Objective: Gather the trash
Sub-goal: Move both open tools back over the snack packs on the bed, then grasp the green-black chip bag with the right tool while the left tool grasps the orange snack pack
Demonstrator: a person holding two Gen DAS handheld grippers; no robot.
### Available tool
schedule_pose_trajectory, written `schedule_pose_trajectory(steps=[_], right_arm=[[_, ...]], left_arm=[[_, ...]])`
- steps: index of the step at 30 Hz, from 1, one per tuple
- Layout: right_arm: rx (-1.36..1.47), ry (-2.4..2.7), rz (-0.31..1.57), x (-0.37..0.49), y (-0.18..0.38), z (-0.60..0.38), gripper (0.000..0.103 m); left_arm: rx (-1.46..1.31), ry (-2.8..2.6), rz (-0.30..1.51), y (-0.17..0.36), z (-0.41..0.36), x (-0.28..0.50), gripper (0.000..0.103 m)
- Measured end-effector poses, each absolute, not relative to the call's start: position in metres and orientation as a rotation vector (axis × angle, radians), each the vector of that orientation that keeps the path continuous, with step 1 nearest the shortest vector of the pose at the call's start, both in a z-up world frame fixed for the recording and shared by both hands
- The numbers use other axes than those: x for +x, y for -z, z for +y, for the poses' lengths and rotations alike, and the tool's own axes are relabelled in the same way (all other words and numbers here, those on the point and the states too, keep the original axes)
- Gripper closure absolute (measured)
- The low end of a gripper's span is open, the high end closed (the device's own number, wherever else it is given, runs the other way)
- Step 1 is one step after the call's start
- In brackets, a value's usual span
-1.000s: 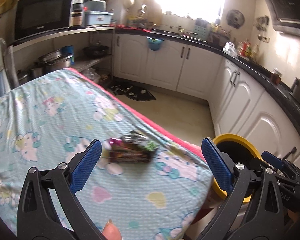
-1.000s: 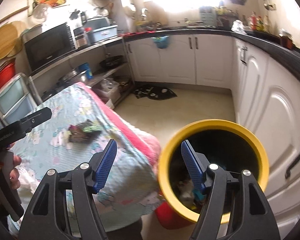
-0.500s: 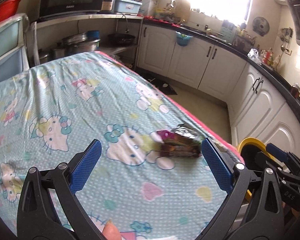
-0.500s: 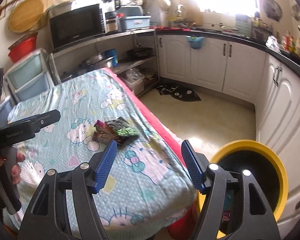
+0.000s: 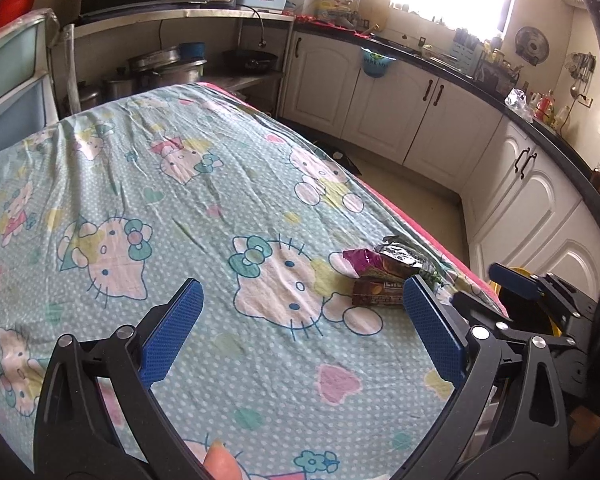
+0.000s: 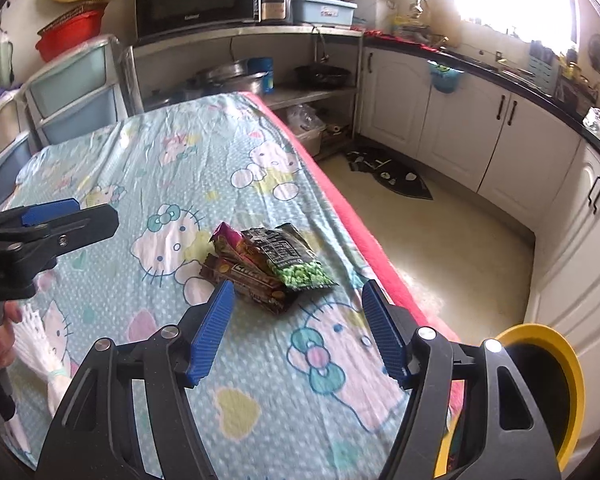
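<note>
Snack wrappers wait on the counter

The wrappers (image 6: 266, 266) lie just past the right gripper (image 6: 296, 330), which is wide with nothing inside. The left gripper (image 5: 300, 330) beside them is wide too.

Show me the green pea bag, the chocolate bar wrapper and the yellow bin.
Pea bag (image 6: 300, 274), right wrist view, green lower end.
Bar wrapper (image 6: 244, 276), right wrist view, brown face.
Bin (image 6: 572, 364), right wrist view, yellow rim.

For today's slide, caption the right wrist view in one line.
Open right gripper hovers before snack wrappers on a cartoon-print tablecloth, yellow-rimmed bin beside.
</note>
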State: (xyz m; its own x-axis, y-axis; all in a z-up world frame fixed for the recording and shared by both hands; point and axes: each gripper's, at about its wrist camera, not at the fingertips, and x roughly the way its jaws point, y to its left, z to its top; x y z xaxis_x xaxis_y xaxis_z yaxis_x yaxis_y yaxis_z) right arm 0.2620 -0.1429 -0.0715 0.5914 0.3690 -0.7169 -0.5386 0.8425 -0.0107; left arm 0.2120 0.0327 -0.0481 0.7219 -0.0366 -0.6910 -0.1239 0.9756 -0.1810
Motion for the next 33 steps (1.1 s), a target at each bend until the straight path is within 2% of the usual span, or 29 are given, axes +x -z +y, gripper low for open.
schedule_pose_trajectory(steps=[2,10,13,17,19,21,24,32,33], right_arm=[[-0.244,-0.541,0.787,0.268,0.076,-0.139,0.042],[-0.265,-0.558,0.837,0.287,0.091,-0.128,0.054],[-0.272,-0.564,0.856,0.292,0.097,-0.126,0.062],[-0.277,-0.582,0.867,0.297,0.103,-0.125,0.082],[-0.26,-0.596,0.874,0.298,0.103,-0.127,0.083],[-0.249,-0.604,0.875,0.298,0.101,-0.129,0.09],[-0.206,-0.615,0.877,0.298,0.098,-0.137,0.093],[-0.095,-0.604,0.877,0.293,0.091,-0.165,0.097],[-0.083,-0.6,0.875,0.291,0.089,-0.168,0.097]], left_arm=[[-0.222,-0.036,0.777,0.05,0.032,0.216,0.011],[-0.271,0.056,0.858,0.067,0.029,0.235,0.038],[-0.295,0.088,0.888,0.074,0.026,0.241,0.043],[-0.302,0.12,0.92,0.083,0.02,0.251,0.045],[-0.302,0.133,0.934,0.087,0.017,0.255,0.047],[-0.311,0.145,0.951,0.093,0.015,0.261,0.054],[-0.325,0.171,0.968,0.098,0.013,0.268,0.061],[-0.361,0.211,0.977,0.101,0.008,0.288,0.062],[-0.37,0.215,0.982,0.102,0.007,0.291,0.066]])
